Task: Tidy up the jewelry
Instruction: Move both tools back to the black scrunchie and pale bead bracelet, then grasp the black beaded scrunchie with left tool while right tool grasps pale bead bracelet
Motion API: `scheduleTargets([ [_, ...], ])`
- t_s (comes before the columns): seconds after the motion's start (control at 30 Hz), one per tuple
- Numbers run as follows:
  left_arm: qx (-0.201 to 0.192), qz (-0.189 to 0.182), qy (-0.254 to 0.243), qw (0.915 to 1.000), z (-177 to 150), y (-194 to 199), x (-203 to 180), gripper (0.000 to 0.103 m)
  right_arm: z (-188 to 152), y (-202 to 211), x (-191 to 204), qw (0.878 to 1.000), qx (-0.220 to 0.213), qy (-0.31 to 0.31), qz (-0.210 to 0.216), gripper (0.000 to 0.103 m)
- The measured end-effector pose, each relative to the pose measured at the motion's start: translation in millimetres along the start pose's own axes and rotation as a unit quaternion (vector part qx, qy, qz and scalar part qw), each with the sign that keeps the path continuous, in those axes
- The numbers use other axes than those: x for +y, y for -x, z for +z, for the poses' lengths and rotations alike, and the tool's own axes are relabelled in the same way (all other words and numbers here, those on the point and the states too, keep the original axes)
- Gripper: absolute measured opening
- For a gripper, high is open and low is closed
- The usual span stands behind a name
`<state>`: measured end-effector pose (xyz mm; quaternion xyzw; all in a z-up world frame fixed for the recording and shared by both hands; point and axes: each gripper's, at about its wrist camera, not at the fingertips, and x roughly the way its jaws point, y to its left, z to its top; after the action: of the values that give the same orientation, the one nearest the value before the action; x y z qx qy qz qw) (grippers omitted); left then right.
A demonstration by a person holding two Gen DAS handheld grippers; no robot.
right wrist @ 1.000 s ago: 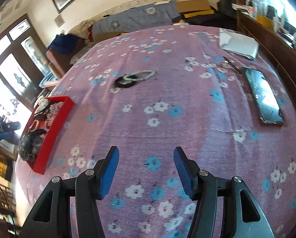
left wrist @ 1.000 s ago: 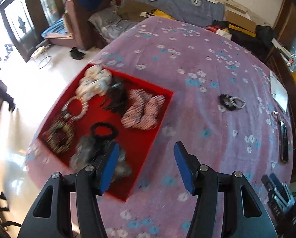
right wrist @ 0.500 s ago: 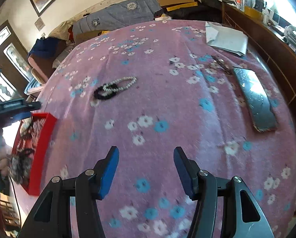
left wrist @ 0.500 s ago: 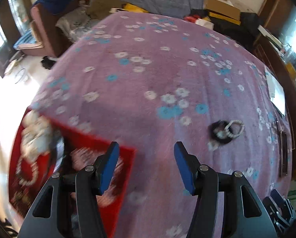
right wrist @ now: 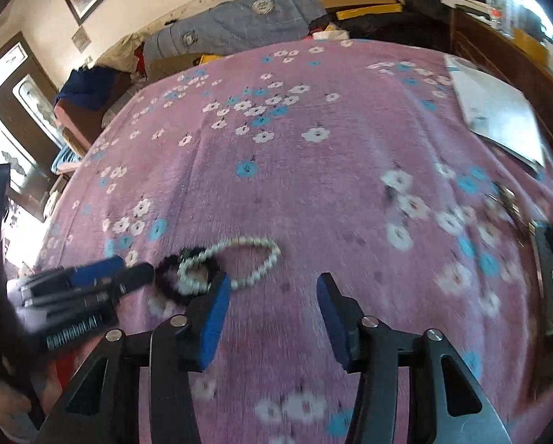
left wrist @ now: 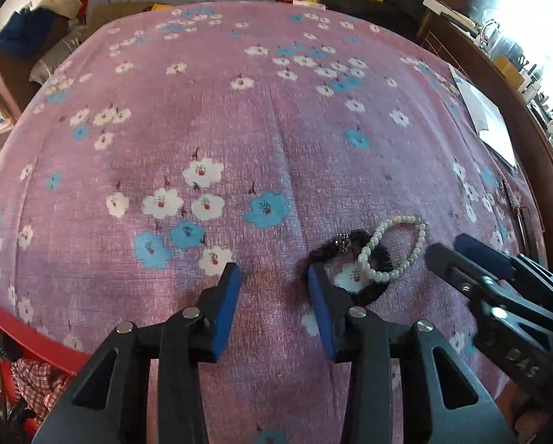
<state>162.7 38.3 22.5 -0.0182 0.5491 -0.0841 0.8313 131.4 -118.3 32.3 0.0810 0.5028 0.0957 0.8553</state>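
Status: partly complete. The red tray (left wrist: pixel 24 336), visible at the lower left edge of the left wrist view, already holds several items, including a checked fabric piece (left wrist: pixel 36 373); the other contents are cut off at the frame edge and cannot be identified. 2 items remain outside the tray, on the purple flowered bedspread (left wrist: pixel 239 129): a pearl bracelet (left wrist: pixel 395 248) and a black scrunchie (left wrist: pixel 354 270), which overlap and touch each other. The left gripper (left wrist: pixel 272 277) hangs low over the bedspread with its jaws partly open and nothing between them; its right fingertip sits just beside the near edge of the scrunchie. These jaws have just been closing, on empty space. The right gripper (right wrist: pixel 271 285) approaches the same pair from the other side, jaws partly open and also empty, having likewise just narrowed; its left fingertip lies over the scrunchie and the near end of the bracelet, and contact cannot be confirmed because the view is blurred. Remaining work, as judged from this layout: grip each of the 2 loose items, separate them, carry them to the tray, and release them there. A phone (right wrist: pixel 552 273) and papers (right wrist: pixel 498 111) lie well apart from the work area and are not part of the task.
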Motion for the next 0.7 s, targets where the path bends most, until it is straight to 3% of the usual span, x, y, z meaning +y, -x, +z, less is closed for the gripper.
scheduleTargets([
  [0.17, -0.007, -0.004, 0.006, 0.9999, 3.8, -3.7, -2.3, 0.032, 0.6, -12.5, 3.2, 1.0, 0.002, 0.01, -0.01, 0.044],
  [0.2, -0.008, -0.004, 0.007, 0.9999, 3.0, -3.6, -3.9, 0.022, 1.1, -13.2, 5.3, 1.0, 0.001, 0.014, -0.014, 0.043],
  [0.23, -0.01, -0.001, 0.006, 0.9999, 2.1, -4.0, -5.9, 0.011, 1.9, -14.2, 7.1, 1.0, 0.0, 0.018, -0.019, 0.037],
  [0.3, -0.014, 0.019, -0.004, 0.9997, 1.5, -4.9, -11.1, 0.001, 2.0, -15.8, 11.5, 0.999, -0.003, 0.032, -0.043, 0.021],
  [0.33, -0.013, 0.019, -0.004, 0.9997, 0.4, -4.4, -11.4, 0.0, 2.4, -17.2, 13.1, 0.998, -0.002, 0.038, -0.047, 0.011],
  [0.4, -0.01, 0.013, 0.007, 0.9998, -2.5, 0.4, -6.9, 0.0, 1.3, -16.7, 13.9, 0.998, 0.002, 0.043, -0.049, 0.006],
  [0.53, -0.016, -0.008, 0.027, 0.9995, -11.7, 25.0, 1.2, 0.0, -10.0, -3.3, 4.8, 0.999, 0.014, 0.018, -0.023, 0.006],
  [0.7, -0.037, -0.021, 0.026, 0.9988, -32.3, 64.0, -0.7, 0.0, -31.1, 35.6, 1.0, 1.0, -0.005, 0.014, -0.013, 0.006],
])
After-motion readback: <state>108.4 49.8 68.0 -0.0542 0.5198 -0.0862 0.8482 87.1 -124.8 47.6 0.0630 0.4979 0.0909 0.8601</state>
